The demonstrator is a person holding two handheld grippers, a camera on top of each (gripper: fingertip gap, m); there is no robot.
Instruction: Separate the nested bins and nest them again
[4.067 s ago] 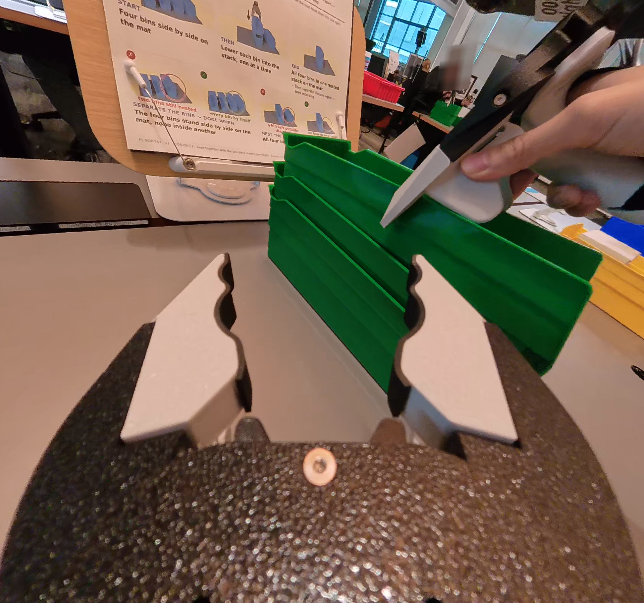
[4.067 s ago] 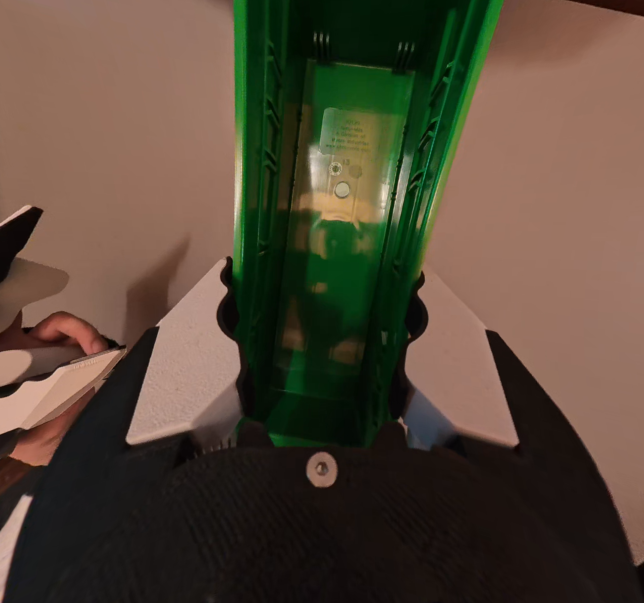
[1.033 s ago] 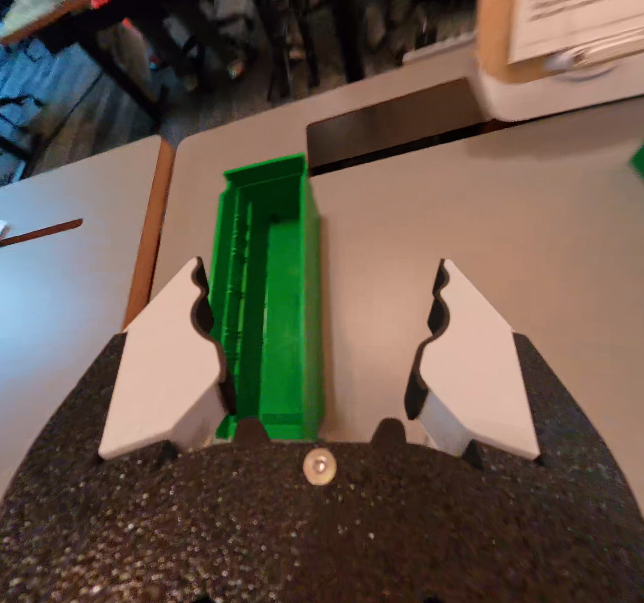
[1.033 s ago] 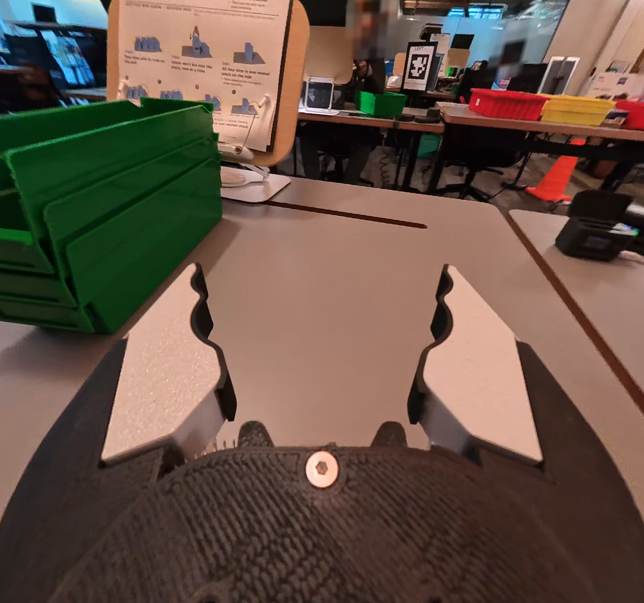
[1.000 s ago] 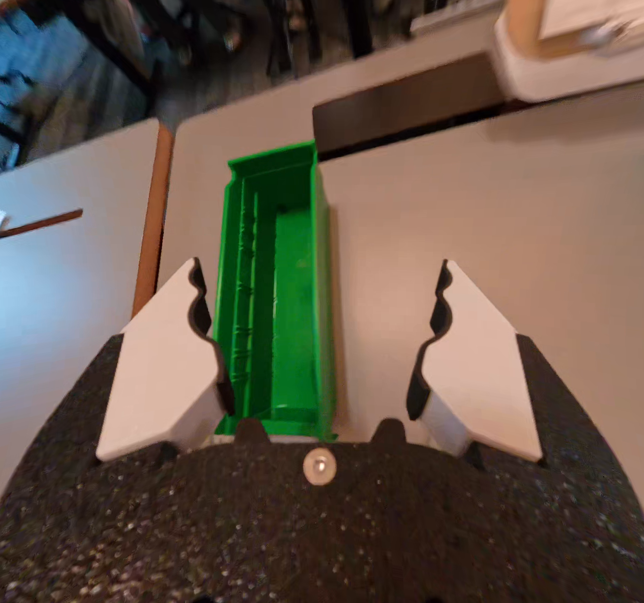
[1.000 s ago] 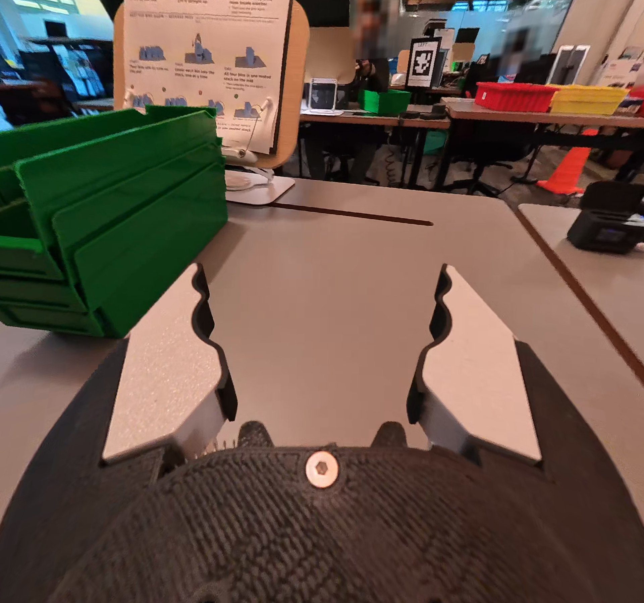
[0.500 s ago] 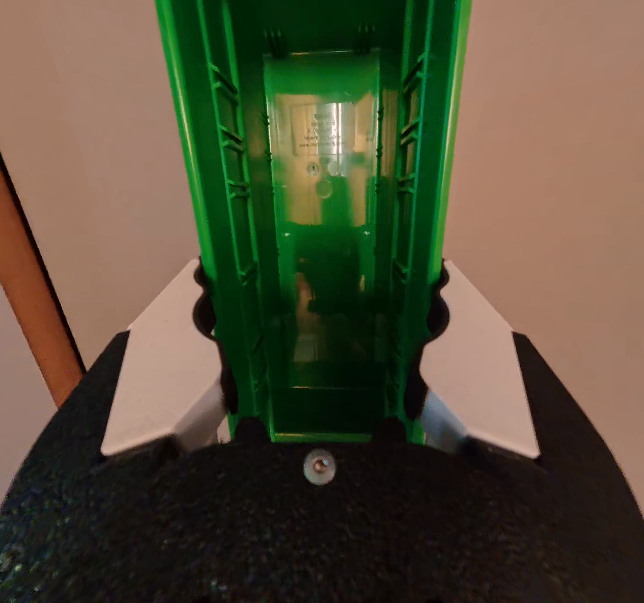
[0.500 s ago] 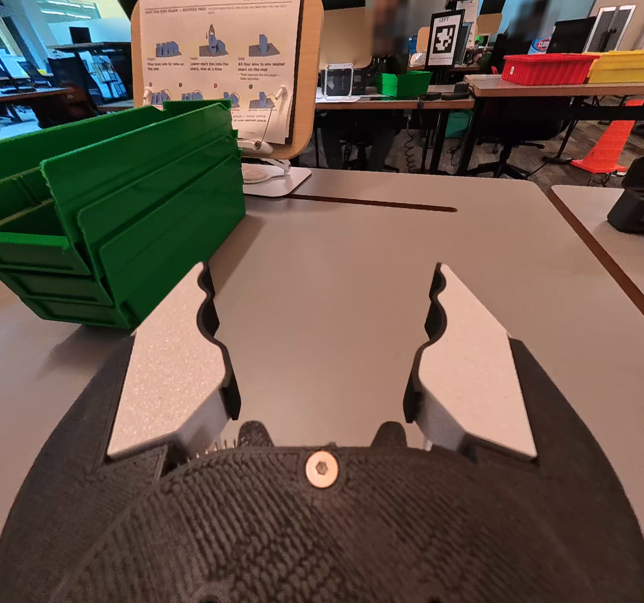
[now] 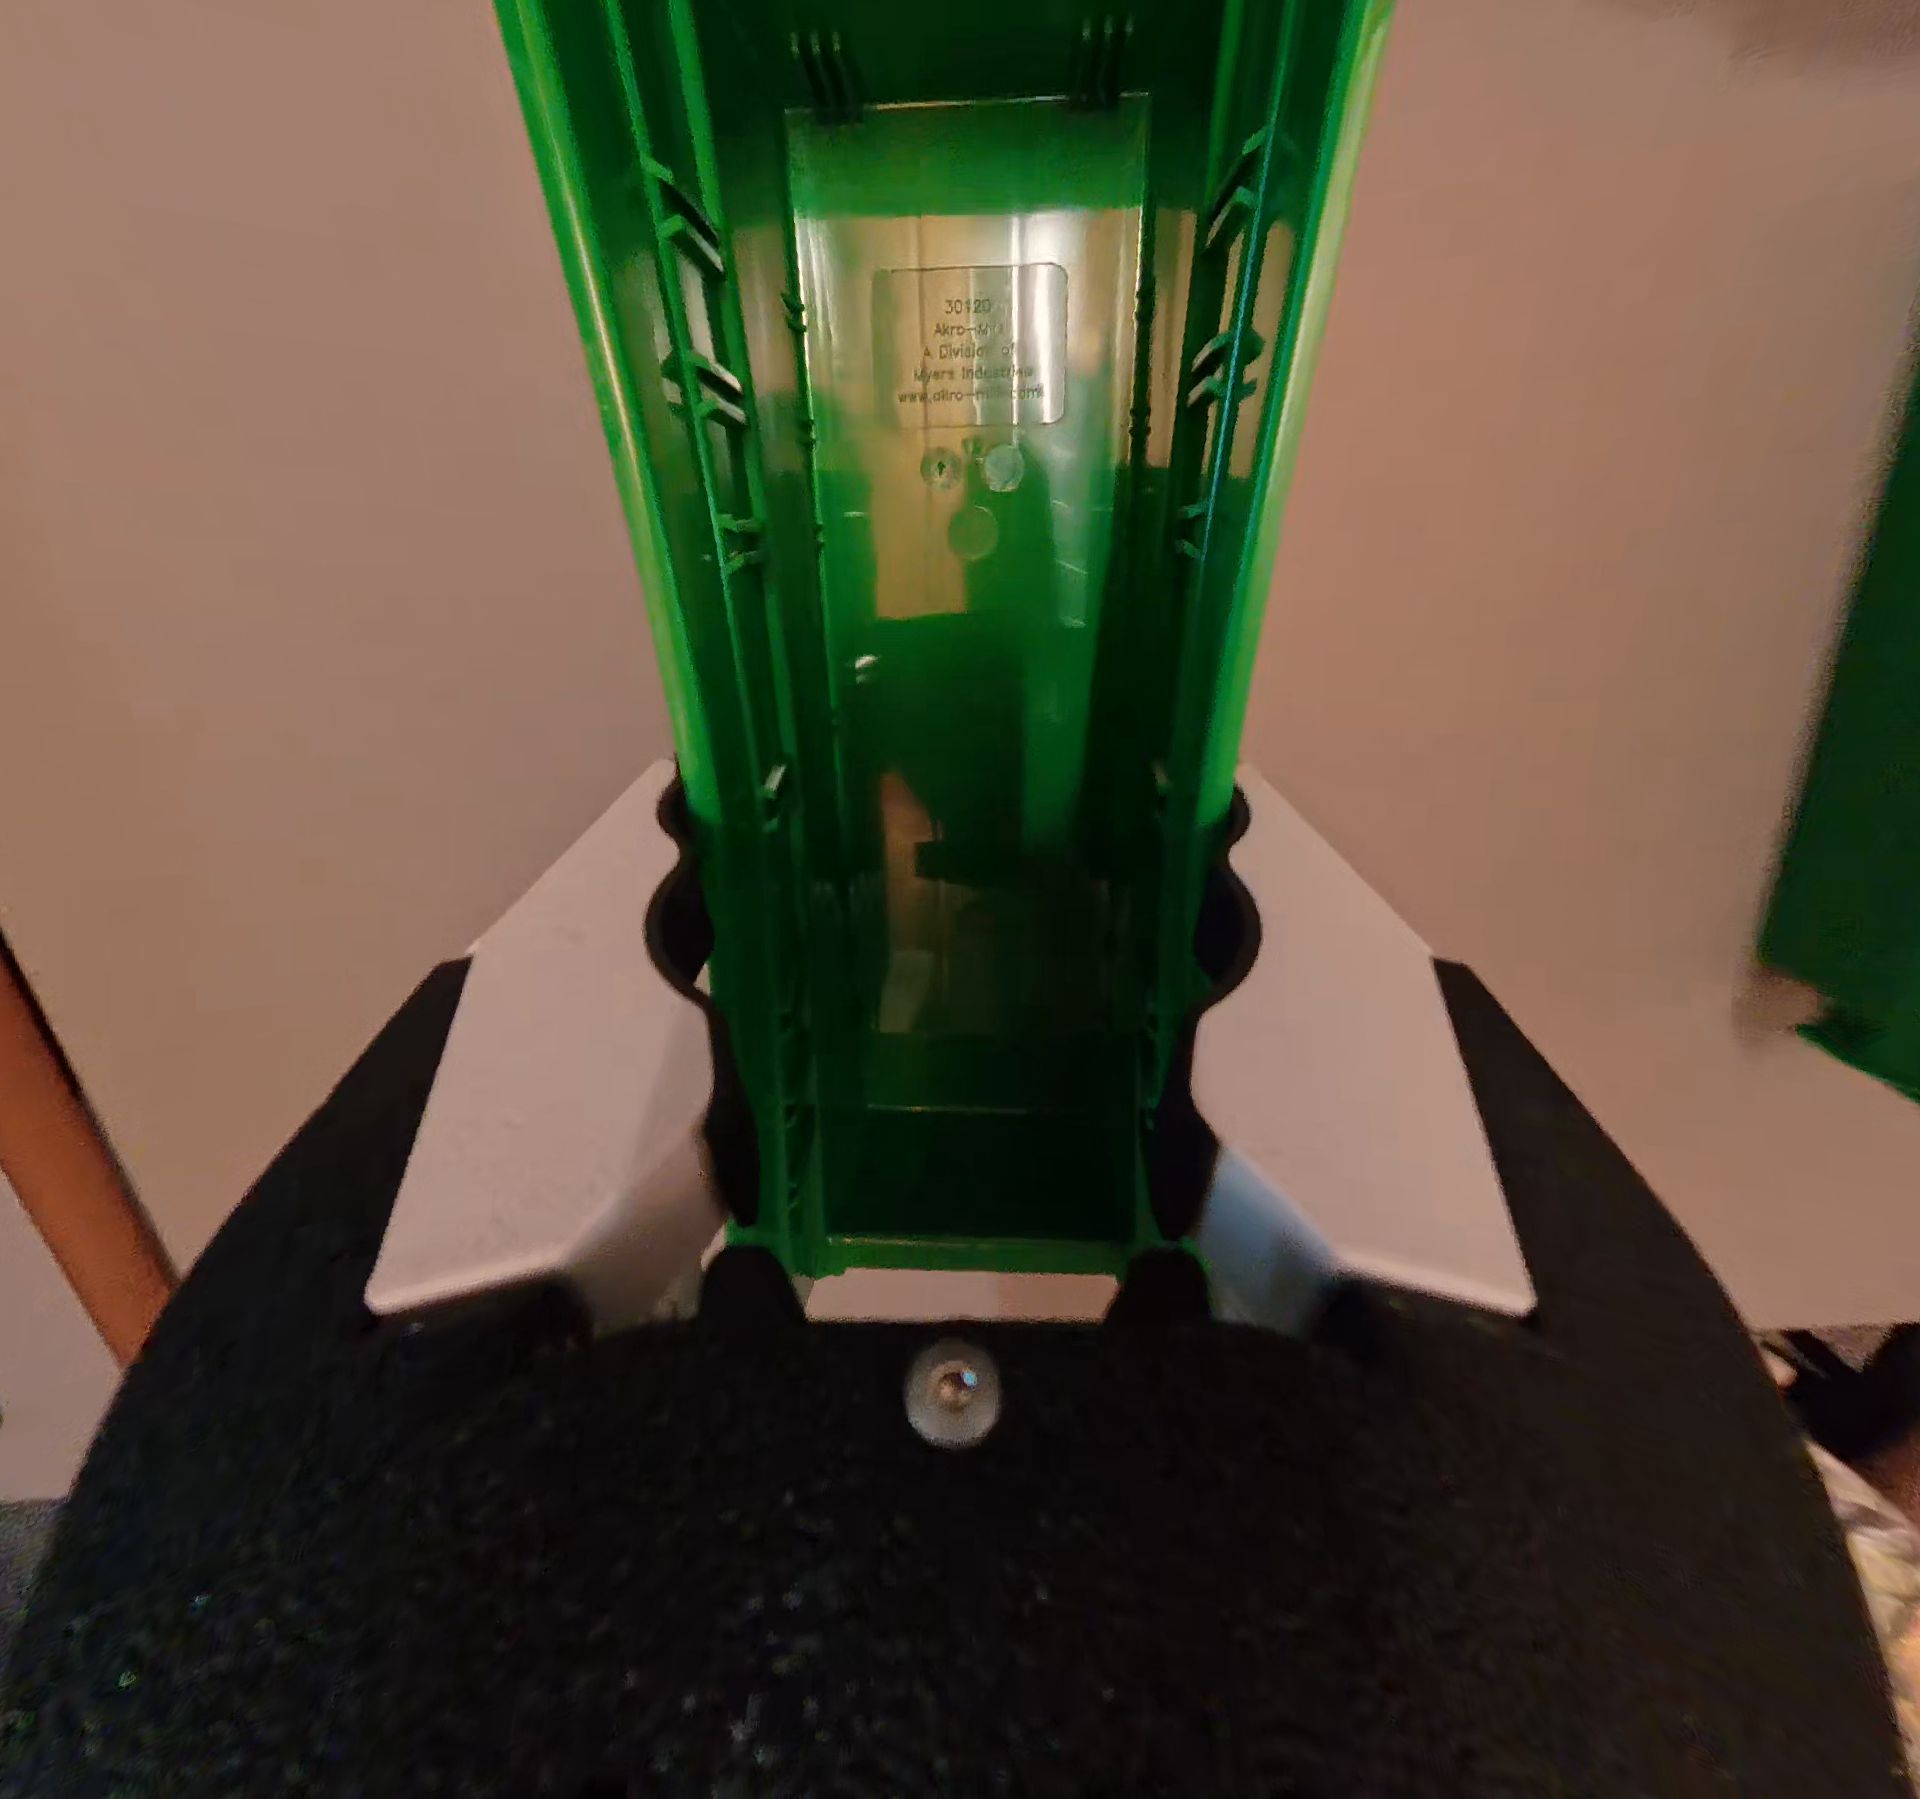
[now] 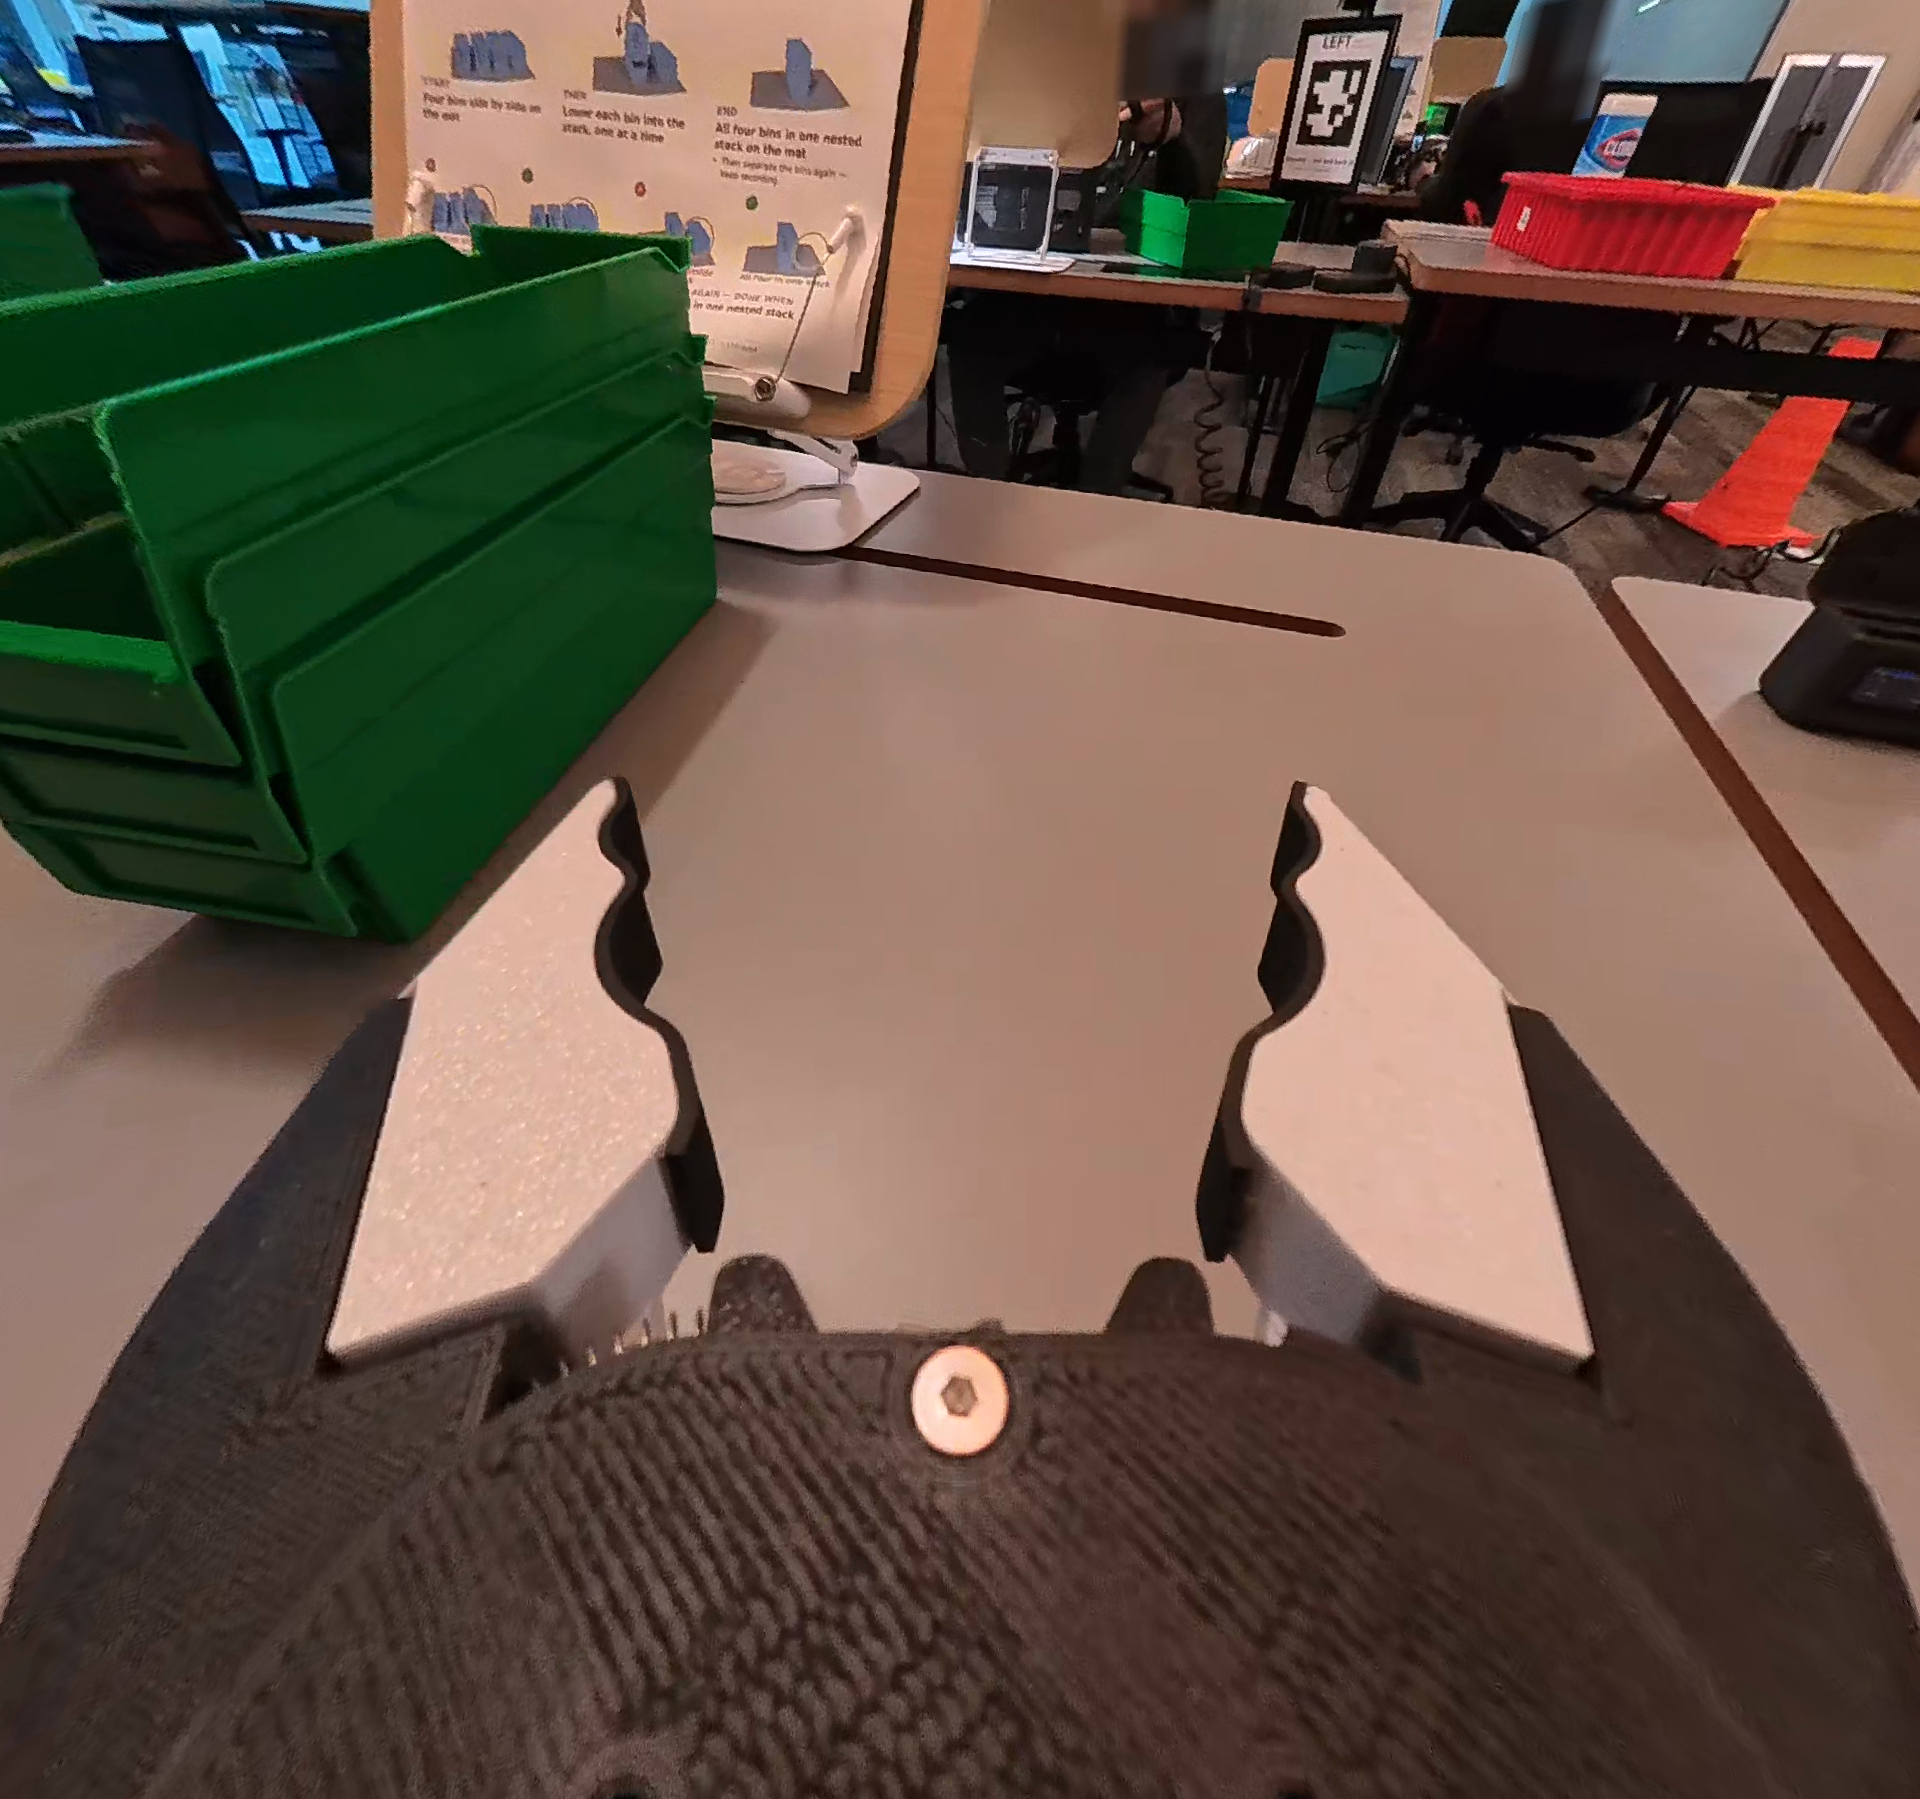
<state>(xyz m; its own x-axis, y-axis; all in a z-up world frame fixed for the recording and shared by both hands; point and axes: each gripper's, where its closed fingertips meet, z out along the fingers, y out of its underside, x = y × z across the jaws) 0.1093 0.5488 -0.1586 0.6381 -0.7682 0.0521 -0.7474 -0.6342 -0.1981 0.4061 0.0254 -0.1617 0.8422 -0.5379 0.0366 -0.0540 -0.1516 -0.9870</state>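
The left gripper [image 9: 956, 928] grips one green bin [image 9: 966, 523] across its walls, the right gripper [image 10: 961, 1011] is open and empty, and the nested stack [image 10: 343, 554] at the left remains, so much work seems left.

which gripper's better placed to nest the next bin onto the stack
Left. The left gripper is shut on a single green bin; the right gripper is open and empty beside the nested stack.

Single bin [image 9: 966, 502] between left claw [image 9: 954, 970] fingers, nested bins [image 10: 343, 586] left of right claw [image 10: 956, 1022]

Downward close-up; low tabletop view
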